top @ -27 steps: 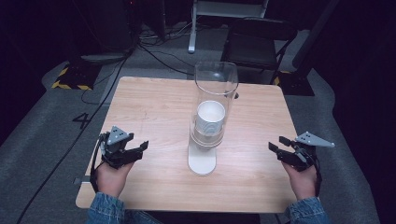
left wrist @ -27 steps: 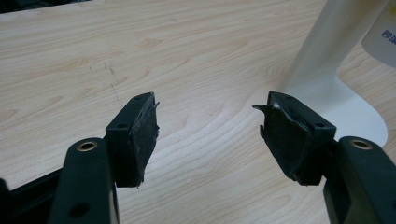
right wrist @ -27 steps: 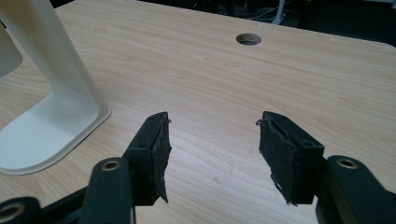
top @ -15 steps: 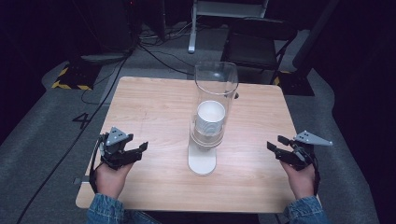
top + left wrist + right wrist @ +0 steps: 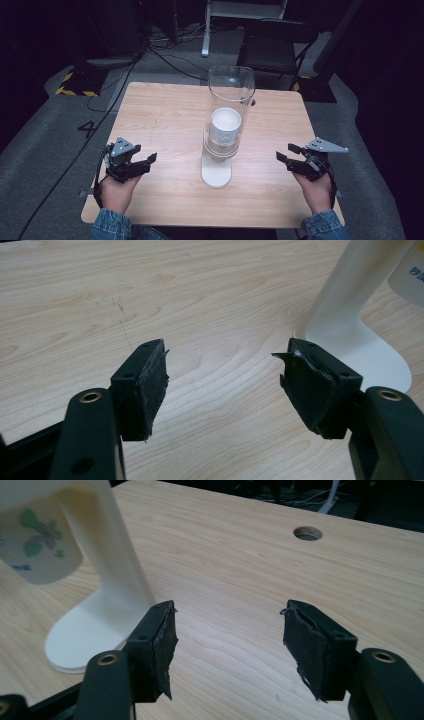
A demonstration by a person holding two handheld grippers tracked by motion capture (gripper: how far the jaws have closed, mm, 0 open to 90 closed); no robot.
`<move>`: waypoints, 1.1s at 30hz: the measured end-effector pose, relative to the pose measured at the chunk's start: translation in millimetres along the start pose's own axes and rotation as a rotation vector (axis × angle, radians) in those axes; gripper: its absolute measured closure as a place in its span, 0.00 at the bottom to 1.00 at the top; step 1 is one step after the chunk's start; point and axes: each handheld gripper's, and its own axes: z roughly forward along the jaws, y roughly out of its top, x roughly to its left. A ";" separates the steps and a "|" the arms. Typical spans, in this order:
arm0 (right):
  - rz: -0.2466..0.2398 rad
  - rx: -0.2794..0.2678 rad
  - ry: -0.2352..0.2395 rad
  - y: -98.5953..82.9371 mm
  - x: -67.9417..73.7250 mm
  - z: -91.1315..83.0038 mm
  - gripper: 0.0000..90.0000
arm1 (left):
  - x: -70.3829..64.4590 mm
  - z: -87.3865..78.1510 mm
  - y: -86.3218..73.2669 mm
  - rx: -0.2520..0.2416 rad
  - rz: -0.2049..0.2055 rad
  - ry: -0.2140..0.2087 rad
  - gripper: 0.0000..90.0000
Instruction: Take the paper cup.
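Observation:
A tall clear tube (image 5: 231, 85) holding stacked white cups (image 5: 225, 125) stands on a white stand (image 5: 216, 172) at the table's middle. The stand's flat base (image 5: 367, 352) and post show in the left gripper view. In the right gripper view the stand (image 5: 90, 622) carries a cup with a leaf pattern (image 5: 40, 542). My left gripper (image 5: 149, 162) hovers left of the stand, open and holding nothing, pads (image 5: 150, 385) well apart. To the right of the stand, my right gripper (image 5: 286, 152) is open too, pads (image 5: 310, 642) apart over bare wood.
The light wooden table (image 5: 165, 115) has a round cable hole (image 5: 307, 533) near its far right. Beyond the far edge stand a dark chair (image 5: 277, 45), cables on grey floor and a yellow-black marker (image 5: 75, 82). Bare wood lies around both grippers.
My right gripper has drifted slightly left toward the stand. The left gripper has barely moved.

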 end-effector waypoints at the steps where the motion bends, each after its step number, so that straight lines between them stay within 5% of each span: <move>1: 0.005 -0.001 0.014 1.4 2.5 0.1 0.42 | 0.5 -0.1 0.1 0.000 -0.003 -0.003 0.38; 14: -0.033 0.015 0.123 12.4 40.5 21.1 0.40 | 0.7 0.4 -1.3 0.000 -0.015 -0.003 0.38; 33: -0.094 0.007 0.192 10.8 86.8 57.6 0.34 | 0.7 2.0 -3.5 -0.002 -0.022 0.000 0.39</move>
